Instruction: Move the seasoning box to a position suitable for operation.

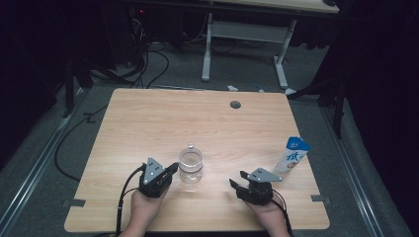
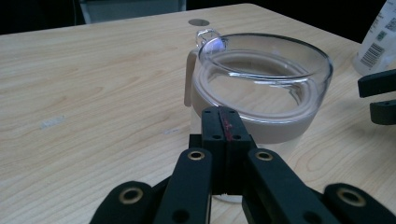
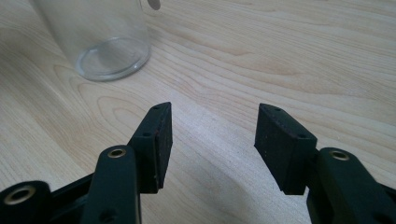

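Between the left gripper's [image 2: 226, 122] jaws no gap remains: the two pads are pressed flat together, a thin red line marking the seam, and nothing is caught in them. Their tips sit just short of the jar's [image 2: 261, 88] near side, at the pale band under its rim; whether they touch the glass I cannot tell. From the high view the same gripper [image 1: 170, 169] points rightward at the jar [image 1: 190, 164], close beside it, with the left hand [image 1: 143, 207] behind it at the table's near edge.

Over on the right, the other gripper's [image 3: 212, 140] jaws stand well apart, about half spread, with only bare wood between the pads and nothing held. Its fingers [image 3: 156, 140] point toward the jar's base [image 3: 112, 58], which stands clear of them, ahead and to the left in that view. In the high view the right gripper [image 1: 236, 183] lies well apart from the jar.

That jar is clear glass, upright, open at the top, standing near the middle of the table's [image 1: 148, 118] near half, between the two grippers. A blue and white carton [image 1: 292, 154] stands by the right edge.
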Available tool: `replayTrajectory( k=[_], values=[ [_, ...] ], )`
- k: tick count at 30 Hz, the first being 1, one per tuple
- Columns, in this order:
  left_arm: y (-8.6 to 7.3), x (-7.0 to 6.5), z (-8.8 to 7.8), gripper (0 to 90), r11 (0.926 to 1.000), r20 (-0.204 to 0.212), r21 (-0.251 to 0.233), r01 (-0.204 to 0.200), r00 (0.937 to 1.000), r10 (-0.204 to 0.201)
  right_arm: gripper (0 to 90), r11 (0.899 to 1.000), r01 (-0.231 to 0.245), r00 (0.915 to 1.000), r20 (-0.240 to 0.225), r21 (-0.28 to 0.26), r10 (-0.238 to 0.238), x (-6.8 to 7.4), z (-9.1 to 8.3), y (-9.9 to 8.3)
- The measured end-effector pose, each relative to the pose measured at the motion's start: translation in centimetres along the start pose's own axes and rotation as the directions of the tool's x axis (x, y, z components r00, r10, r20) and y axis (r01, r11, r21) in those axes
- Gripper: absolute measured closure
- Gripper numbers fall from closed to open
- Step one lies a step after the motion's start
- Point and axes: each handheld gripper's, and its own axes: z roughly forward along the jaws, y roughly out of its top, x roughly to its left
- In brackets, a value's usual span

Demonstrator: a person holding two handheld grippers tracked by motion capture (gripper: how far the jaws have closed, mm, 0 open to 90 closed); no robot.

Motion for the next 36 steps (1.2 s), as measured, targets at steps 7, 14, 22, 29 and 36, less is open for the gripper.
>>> replayTrajectory(
  k=[7,14,22,29,36],
  values=[
    [0.7,1.8,2.1,90.0,0.9989,-0.052,0.027,0.038,0.9980,-0.037,48.0,1.000,0.001,1.0000,-0.007,0.000,-0.001,0.0,0.0,0.0],
    [0.8,1.4,2.5,90.0,0.9993,-0.037,0.031,0.023,0.9991,-0.022,49.0,1.000,-0.005,1.0000,-0.005,0.001,0.005,-0.2,-0.1,-0.1],
    [0.4,0.7,2.2,90.0,0.9994,-0.034,0.027,0.019,0.9992,-0.018,50.2,1.000,-0.002,1.0000,-0.004,-0.003,0.002,-0.1,-0.2,0.0],
    [-0.1,-0.8,1.3,90.0,0.9998,-0.002,0.016,0.014,0.9999,-0.014,52.4,1.000,-0.010,0.9999,-0.006,-0.004,0.010,-0.1,-0.2,0.0],
    [-0.7,-3.2,0.9,90.0,0.9999,0.047,0.005,-0.015,0.9988,0.015,55.1,1.000,-0.008,1.0000,0.005,-0.001,0.008,-0.2,-0.1,0.0]
  ],
)
